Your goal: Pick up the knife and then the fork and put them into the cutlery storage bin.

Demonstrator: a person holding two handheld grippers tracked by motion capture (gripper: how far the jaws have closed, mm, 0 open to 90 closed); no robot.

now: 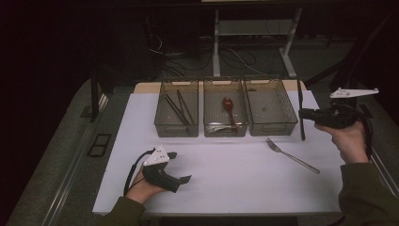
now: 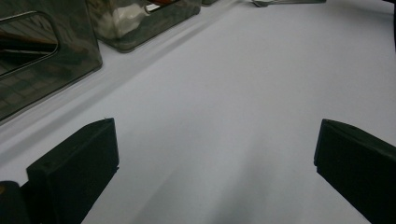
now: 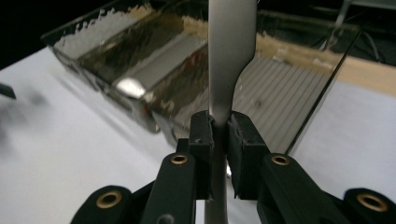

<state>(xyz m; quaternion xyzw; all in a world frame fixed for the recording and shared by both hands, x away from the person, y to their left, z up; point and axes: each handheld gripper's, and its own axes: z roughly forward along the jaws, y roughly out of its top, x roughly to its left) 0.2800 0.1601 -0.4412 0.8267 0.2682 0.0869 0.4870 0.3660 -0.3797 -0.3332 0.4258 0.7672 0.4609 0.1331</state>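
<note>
You are holding a long piece of cutlery whose upper end is running off the top edge of the right gripper view, so whether it is a knife or something else is staying unclear; its lower end is disappearing between the jaws. In the high view it is showing as a thin dark upright line, too small to read. The middle tray is hiding its pale contents behind dark walls. In the left gripper view, the fork is being cut off by the top edge.
</note>
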